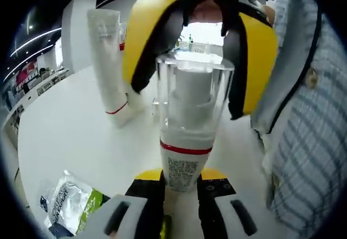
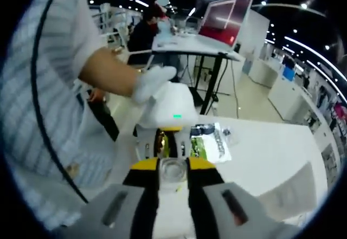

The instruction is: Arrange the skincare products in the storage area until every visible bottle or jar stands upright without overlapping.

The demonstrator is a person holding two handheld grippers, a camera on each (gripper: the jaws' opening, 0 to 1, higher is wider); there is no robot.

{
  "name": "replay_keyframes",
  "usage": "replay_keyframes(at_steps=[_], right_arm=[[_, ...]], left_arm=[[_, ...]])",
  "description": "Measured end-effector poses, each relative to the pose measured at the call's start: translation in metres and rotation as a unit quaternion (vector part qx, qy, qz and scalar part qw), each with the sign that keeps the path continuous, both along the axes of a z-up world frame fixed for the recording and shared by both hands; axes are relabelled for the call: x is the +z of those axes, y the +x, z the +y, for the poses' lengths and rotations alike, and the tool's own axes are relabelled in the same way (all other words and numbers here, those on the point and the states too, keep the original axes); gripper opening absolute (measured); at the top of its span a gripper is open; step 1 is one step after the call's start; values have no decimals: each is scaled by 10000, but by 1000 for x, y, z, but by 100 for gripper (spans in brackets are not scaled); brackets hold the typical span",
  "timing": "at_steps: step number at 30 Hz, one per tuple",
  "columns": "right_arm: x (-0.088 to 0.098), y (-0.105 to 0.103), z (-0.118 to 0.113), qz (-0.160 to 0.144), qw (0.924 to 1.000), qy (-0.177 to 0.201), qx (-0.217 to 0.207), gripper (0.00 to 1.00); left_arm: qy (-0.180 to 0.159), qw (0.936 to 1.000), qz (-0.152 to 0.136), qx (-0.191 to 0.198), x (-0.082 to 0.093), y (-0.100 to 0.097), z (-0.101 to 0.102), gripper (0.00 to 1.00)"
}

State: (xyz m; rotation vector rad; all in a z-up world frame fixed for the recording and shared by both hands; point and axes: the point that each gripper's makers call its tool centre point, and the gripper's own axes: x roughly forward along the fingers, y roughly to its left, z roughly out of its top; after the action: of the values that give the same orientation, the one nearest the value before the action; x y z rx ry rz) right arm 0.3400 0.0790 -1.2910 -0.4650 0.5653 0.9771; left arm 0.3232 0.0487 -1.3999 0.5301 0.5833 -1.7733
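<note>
Holding the bottle [image 1: 185, 141] at its lower body, your left gripper [image 1: 181, 182] has both yellow-tipped jaws closed against the printed label, just below the red band. The bottle stands upright on the white table [image 1: 70, 136], its clear cap [image 1: 194, 98] uppermost, well in from the table edges. Your right gripper [image 1: 198, 49] reaches in from above in the left gripper view — its two yellow jaws flank the cap, one on each side. In the right gripper view the same cap [image 2: 173, 169] sits between that gripper's jaw tips [image 2: 173, 167]; the jaws stand narrow around it, but you cannot tell whether they press on it.

A white tube [image 1: 111, 65] stands upright on its cap just beside the bottle, toward the far side of the table, apart from it. A sachet [image 1: 68, 204] with green print lies flat near the table's near edge. A gloved hand [image 2: 162, 95] grips the left gripper's handle, with a striped sleeve [image 2: 49, 98] behind it.
</note>
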Motion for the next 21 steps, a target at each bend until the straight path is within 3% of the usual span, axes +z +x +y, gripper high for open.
replay_keyframes(at_steps=[6, 8, 11, 21], right_arm=[[0, 0, 0, -72, 10000, 34, -47, 18], [1, 1, 0, -100, 9999, 49, -73, 18], [1, 2, -1, -132, 9998, 63, -122, 18], [1, 8, -12, -282, 9990, -27, -344, 18]], left_arm=[[-111, 9979, -62, 632, 7, 10, 18, 23], [-262, 9941, 90, 1051, 11, 10, 22, 23], [-438, 9892, 260, 1375, 16, 4, 20, 20], [-487, 9851, -78, 1648, 12, 8, 4, 20]])
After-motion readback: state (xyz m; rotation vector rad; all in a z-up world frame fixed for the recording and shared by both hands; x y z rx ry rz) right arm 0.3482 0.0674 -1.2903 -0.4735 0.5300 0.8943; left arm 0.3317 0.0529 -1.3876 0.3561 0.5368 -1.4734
